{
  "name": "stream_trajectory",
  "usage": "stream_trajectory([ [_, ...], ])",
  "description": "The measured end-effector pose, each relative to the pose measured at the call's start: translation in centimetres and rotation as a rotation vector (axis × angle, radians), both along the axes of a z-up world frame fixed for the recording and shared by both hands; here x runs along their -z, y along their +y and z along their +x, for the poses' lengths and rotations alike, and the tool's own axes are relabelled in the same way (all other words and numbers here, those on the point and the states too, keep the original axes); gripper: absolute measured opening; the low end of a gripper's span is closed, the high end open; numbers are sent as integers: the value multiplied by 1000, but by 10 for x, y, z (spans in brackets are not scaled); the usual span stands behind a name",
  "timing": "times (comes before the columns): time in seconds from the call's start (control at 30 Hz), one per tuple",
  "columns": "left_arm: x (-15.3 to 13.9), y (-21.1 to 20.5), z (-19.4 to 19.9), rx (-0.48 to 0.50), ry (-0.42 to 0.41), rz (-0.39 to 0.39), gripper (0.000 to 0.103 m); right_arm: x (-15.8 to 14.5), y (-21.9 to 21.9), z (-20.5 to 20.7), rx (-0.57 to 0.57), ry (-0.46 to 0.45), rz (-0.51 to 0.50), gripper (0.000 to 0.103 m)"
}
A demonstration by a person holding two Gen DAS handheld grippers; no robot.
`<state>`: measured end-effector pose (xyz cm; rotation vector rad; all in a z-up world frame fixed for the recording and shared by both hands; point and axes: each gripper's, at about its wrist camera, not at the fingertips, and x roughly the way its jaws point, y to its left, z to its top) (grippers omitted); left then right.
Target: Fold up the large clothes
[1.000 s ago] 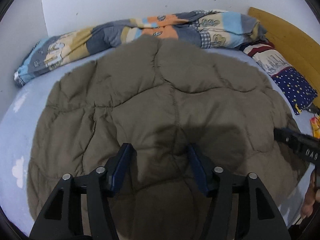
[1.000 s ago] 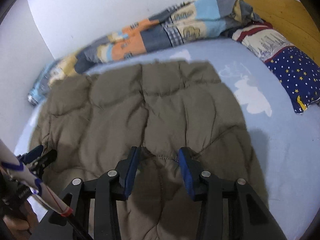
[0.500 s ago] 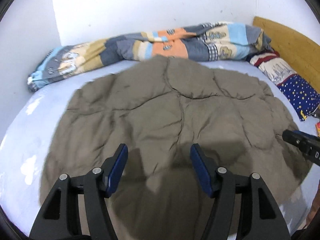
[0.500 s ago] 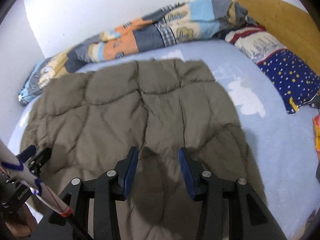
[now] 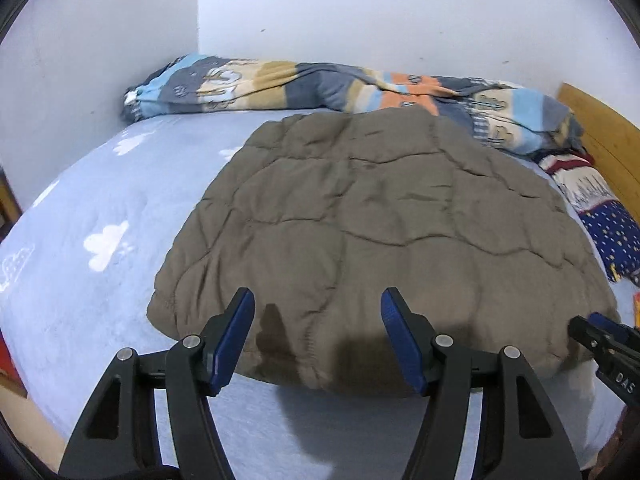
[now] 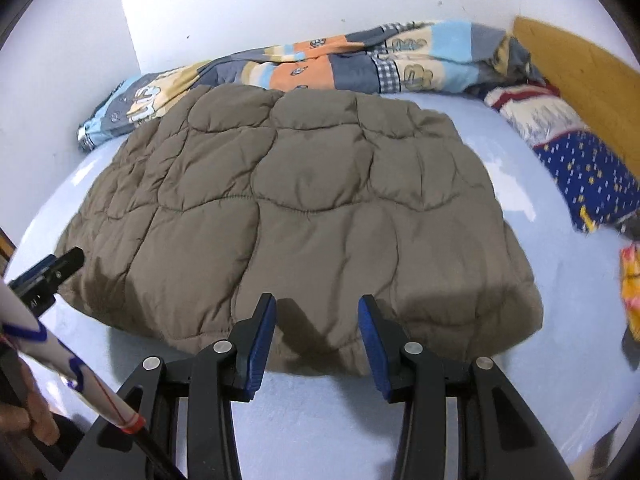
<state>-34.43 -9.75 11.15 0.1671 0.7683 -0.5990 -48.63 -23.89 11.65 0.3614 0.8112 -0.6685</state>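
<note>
A large olive-brown quilted garment lies spread flat on the light blue bed sheet, its thick near edge facing me. My left gripper hovers just over that near edge, open, with nothing between its blue pads. In the right wrist view the same garment fills the middle. My right gripper is also open and empty above the garment's front edge. The right gripper's tip shows at the garment's right corner, and the left gripper's tip at its left corner.
A rolled patchwork blanket lies along the white back wall. A blue star-print pillow and a wooden headboard are at the right. An orange-yellow item sits at the right bed edge. A person's hand shows bottom left.
Both grippers have drawn back from over the garment to its near edge, and bare sheet now shows in front. The left view has swung so the garment's left edge is visible.
</note>
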Motion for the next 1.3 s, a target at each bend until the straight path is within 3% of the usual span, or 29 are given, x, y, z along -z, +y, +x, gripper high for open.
stream_trajectory([
  [0.13,12,0,8,-34,30,15,65,3,1,12,-13,3,5,47],
  [0.37,16,-13,5,-31,-16,53,65,10,7,29,-45,42,-26,53],
  [1.07,22,-21,5,-29,-26,89,65,27,9,41,-59,109,-29,60],
  [1.3,21,-21,3,-25,-43,93,65,21,0,35,-55,72,6,61],
])
